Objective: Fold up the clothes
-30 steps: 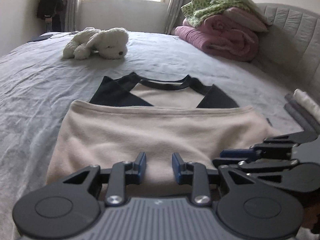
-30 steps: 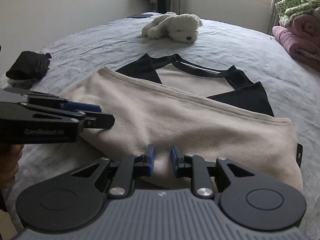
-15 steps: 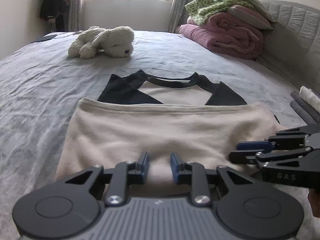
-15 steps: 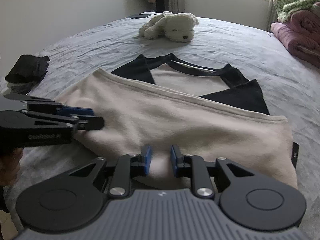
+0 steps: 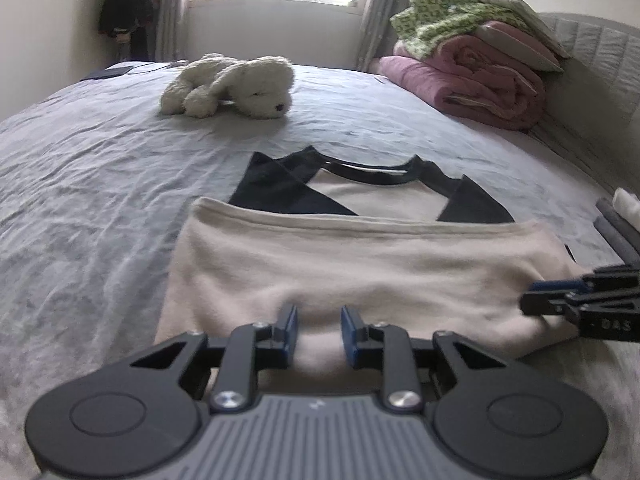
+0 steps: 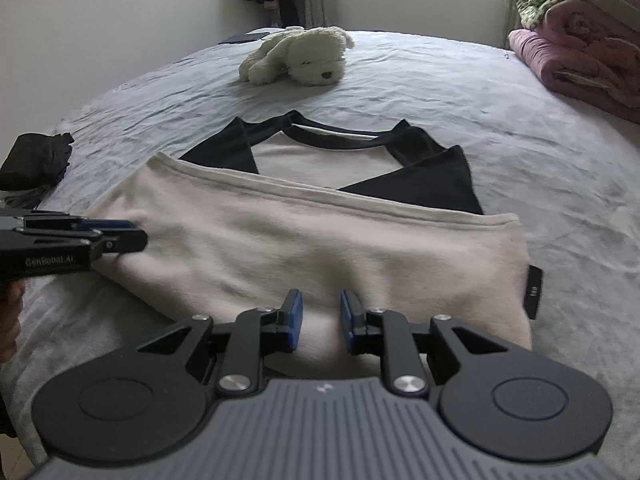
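Note:
A cream shirt with black sleeves and collar lies on the grey bed, its lower half folded up over the chest; it also shows in the right wrist view. My left gripper hovers at the near folded edge, jaws slightly apart with nothing between them. My right gripper stands the same way at the near edge, jaws slightly apart and empty. Each gripper shows from the side in the other's view, the right one at the shirt's right edge, the left one at its left edge.
A white plush dog lies farther up the bed. Folded pink and green blankets are stacked at the headboard on the right. A dark bundle sits at the bed's left edge. Folded grey and white cloth lies at the right.
Both grippers have drawn back and apart from the shirt's near edge, and their jaws have opened a little wider. The shirt has stayed folded in place.

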Demonstrator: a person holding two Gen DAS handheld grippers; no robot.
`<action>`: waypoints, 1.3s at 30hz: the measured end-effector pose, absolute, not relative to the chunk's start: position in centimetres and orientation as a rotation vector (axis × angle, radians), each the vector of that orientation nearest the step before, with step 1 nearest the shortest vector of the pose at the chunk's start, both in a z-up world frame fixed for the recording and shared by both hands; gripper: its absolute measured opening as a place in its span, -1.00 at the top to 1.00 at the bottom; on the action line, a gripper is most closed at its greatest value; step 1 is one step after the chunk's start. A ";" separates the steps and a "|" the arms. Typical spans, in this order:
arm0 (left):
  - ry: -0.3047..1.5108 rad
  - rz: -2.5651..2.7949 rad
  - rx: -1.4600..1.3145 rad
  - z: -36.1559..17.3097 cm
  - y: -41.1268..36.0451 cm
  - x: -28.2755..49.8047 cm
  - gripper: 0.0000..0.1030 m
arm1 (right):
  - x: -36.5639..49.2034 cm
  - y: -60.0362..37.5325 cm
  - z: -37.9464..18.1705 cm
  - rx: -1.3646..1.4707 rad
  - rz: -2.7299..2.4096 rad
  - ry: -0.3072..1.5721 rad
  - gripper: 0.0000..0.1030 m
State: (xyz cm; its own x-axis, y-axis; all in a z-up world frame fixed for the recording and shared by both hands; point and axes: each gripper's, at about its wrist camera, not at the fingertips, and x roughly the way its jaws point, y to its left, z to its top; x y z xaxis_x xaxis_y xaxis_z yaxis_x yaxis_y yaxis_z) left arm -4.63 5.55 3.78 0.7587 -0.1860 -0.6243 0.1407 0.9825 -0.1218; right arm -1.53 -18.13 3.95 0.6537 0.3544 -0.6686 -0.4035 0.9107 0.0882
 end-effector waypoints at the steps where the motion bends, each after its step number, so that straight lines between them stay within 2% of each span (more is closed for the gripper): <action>1: 0.689 -0.171 -0.072 3.7 5.8 -4.5 0.49 | -1.6 -18.3 4.0 -0.067 0.424 0.743 0.56; 9: 0.676 -0.139 -0.024 3.5 6.3 -4.9 0.50 | -1.7 -19.8 4.1 -0.049 0.376 0.748 0.53; 12: 0.666 -0.111 -0.001 3.4 6.8 -5.1 0.49 | -2.1 -19.6 4.2 -0.072 0.374 0.739 0.43; 17: 0.664 -0.064 -0.018 3.3 8.1 -5.3 0.49 | -2.3 -21.5 4.3 -0.051 0.330 0.745 0.41; 19: 0.657 -0.039 -0.010 3.2 8.5 -5.5 0.39 | -2.3 -22.5 4.2 -0.034 0.309 0.751 0.41; 27: 0.651 -0.028 -0.045 3.1 10.3 -5.6 0.40 | -2.6 -25.5 3.7 0.024 0.243 0.792 0.42; 30: 0.665 0.004 -0.074 2.9 11.2 -5.2 0.34 | -2.5 -25.7 3.4 0.021 0.224 0.815 0.42; 33: 0.684 -0.004 -0.138 2.4 12.2 -4.7 0.30 | -2.3 -25.9 3.0 0.017 0.199 0.845 0.34; 39: 0.680 0.028 -0.139 3.6 12.7 -3.5 0.29 | -2.2 -25.7 3.2 0.008 0.187 0.858 0.33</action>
